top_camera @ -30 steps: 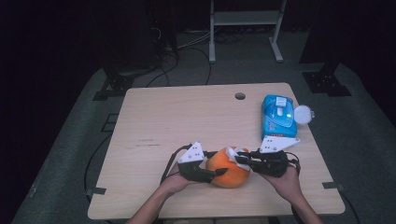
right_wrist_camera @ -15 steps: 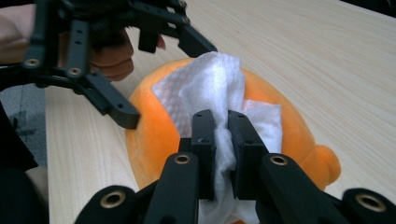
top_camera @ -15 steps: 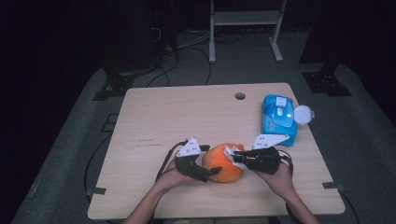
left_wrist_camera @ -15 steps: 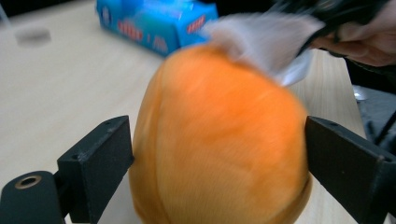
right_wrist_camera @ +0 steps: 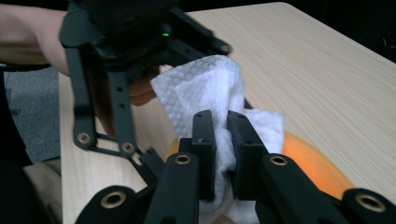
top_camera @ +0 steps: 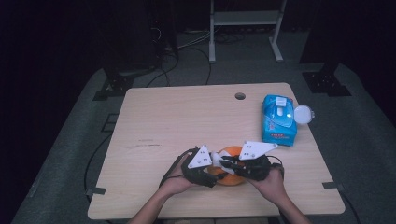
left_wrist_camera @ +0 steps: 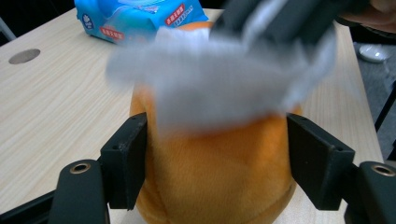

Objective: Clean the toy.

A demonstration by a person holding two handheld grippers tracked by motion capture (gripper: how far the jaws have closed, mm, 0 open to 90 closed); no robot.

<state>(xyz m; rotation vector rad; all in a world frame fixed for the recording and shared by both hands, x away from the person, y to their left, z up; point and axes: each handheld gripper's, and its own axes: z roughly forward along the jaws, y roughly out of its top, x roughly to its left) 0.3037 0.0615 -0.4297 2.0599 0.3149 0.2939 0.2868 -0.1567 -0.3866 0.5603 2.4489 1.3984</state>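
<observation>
The right gripper [right_wrist_camera: 223,154] pinches a folded white wipe [right_wrist_camera: 205,93], limp and light, best held at a bunched fold so it won't slip. The left gripper [left_wrist_camera: 219,158] clamps the orange plush [left_wrist_camera: 212,172] by its flanks at the bench's [top_camera: 163,121] near edge; it looks soft and squashy, likely to deform under firm pressure.

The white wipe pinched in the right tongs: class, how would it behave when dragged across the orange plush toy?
The white wipe probably flops: it bunches beyond the right tongs. It likely drags on the fuzzy orange plush toy.
</observation>
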